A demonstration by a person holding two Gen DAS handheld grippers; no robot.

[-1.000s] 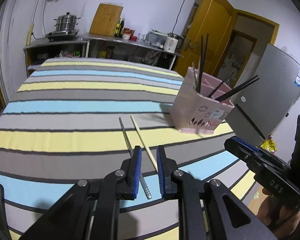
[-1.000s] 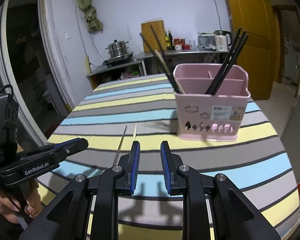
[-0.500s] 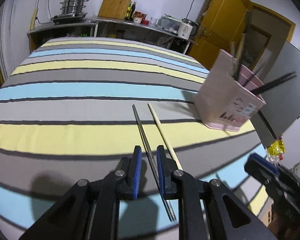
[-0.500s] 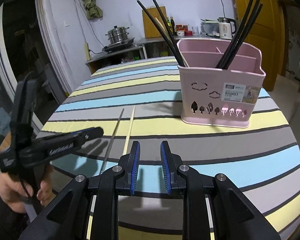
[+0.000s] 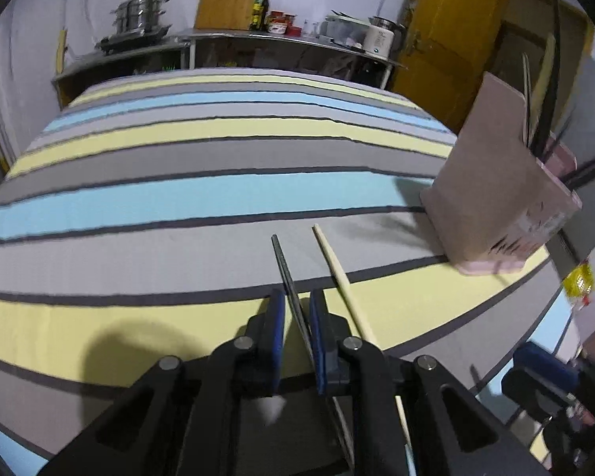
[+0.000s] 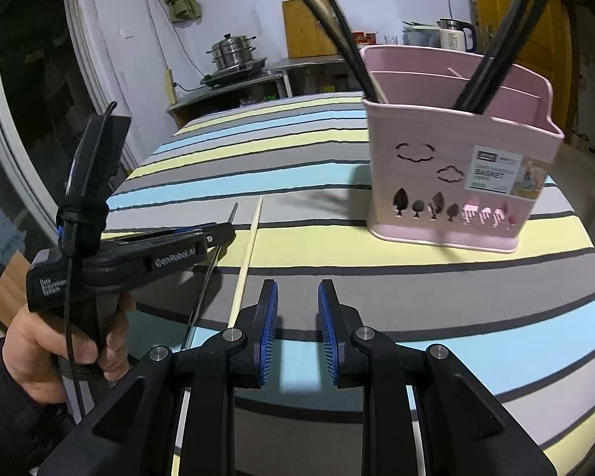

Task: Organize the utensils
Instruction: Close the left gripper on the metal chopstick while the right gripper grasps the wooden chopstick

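A metal chopstick and a pale wooden chopstick lie side by side on the striped tablecloth. My left gripper is low over the cloth with its jaws either side of the metal chopstick, still a little apart. It also shows in the right wrist view over the metal chopstick, beside the wooden one. A pink utensil basket with black chopsticks stands at the right. My right gripper is open and empty above the cloth.
The striped tablecloth covers the table. The basket stands near the table's right edge. A counter with a steel pot, bottles and a kettle is behind, and a yellow door at the right.
My left gripper has come down and forward so the metal chopstick now lies between its jaws. My right gripper has moved closer to the basket.
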